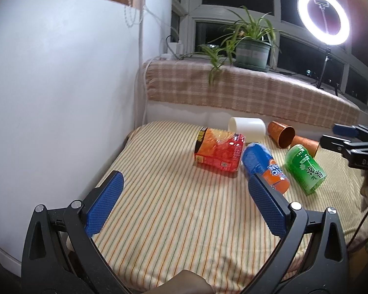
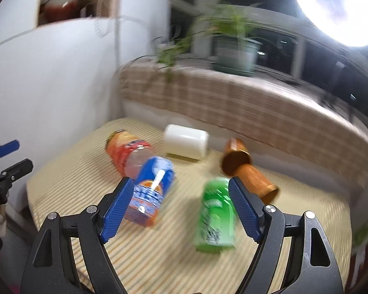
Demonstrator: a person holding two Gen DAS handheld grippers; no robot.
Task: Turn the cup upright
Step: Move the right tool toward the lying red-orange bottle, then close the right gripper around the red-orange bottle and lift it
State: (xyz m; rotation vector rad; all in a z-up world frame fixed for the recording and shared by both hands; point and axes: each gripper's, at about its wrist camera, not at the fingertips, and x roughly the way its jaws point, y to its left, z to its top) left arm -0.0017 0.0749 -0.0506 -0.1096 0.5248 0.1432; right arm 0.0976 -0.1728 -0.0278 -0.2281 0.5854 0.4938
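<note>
Right view blurred, 2 copper cups (image 1: pixel 282 134) overlapping

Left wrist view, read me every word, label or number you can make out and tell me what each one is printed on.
"DAS" stands in pale letters on the black body of the right gripper.
"绿茶" stands in white characters, upside down, on the green can.
The logo on the blue and orange can is upside down and partly hidden: unreadable.
The yellow and white print on the red snack pack is too small to read.
</note>
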